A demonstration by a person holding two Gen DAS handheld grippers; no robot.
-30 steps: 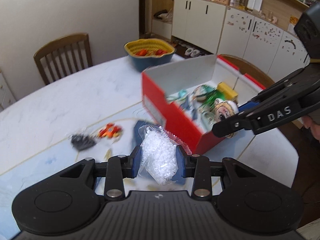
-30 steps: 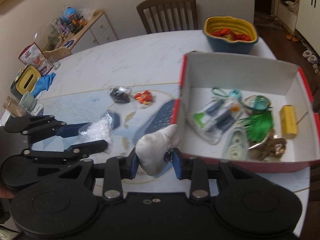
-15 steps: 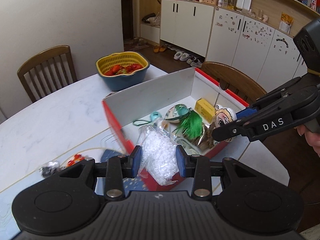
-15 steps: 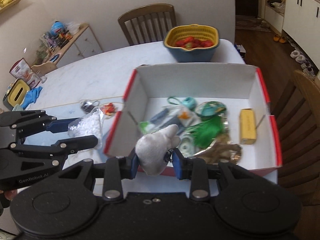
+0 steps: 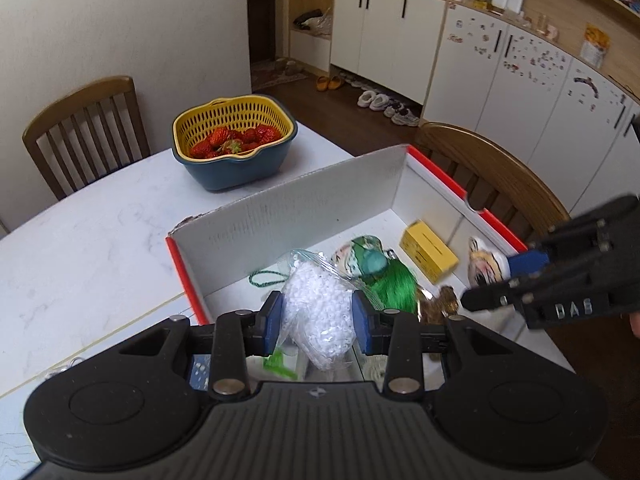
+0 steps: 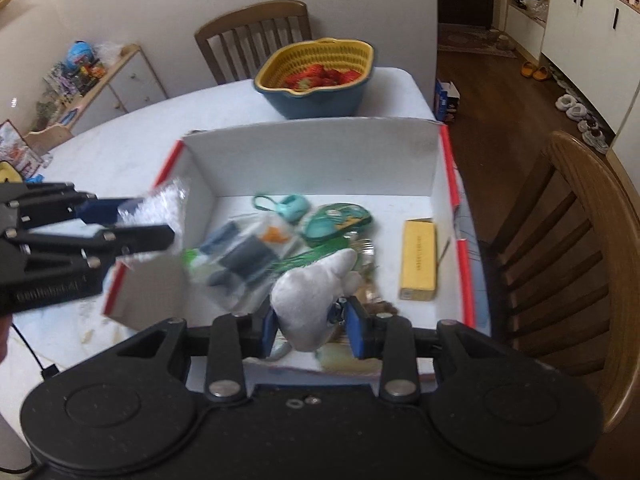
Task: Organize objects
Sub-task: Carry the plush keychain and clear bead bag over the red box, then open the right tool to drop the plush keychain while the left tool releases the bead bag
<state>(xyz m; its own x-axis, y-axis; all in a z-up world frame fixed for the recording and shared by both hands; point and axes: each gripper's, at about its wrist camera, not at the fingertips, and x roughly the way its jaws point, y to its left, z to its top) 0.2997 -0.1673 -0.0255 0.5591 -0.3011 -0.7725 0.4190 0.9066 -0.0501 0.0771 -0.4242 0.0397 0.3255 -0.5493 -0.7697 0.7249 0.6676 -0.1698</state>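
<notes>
White surface [image 5: 80, 264] carries the box [image 5: 304, 204]. Left gripper [image 5: 318, 318] clamps bead bag [image 5: 320, 312], right gripper [image 6: 312, 326] clamps plush [image 6: 312, 296]; box floor lies at 12 o'clock of both.

A lived-in home dining room is shown. A white marble-patterned table [image 5: 80, 240] is taken as the centre, with wooden slat-backed chairs [image 5: 84, 128] drawn up to it. A yellow colander of strawberries [image 5: 234, 136] is set on the table's far end. Beyond the table, white cupboards [image 5: 400, 40] dotted with stickers are seen under shelves crowded with bottles, and shoes and slippers [image 5: 384, 104] are lined on the wood floor at their foot. Left of the table, a low shelf [image 6: 100, 80] cluttered with toys is visible.
</notes>
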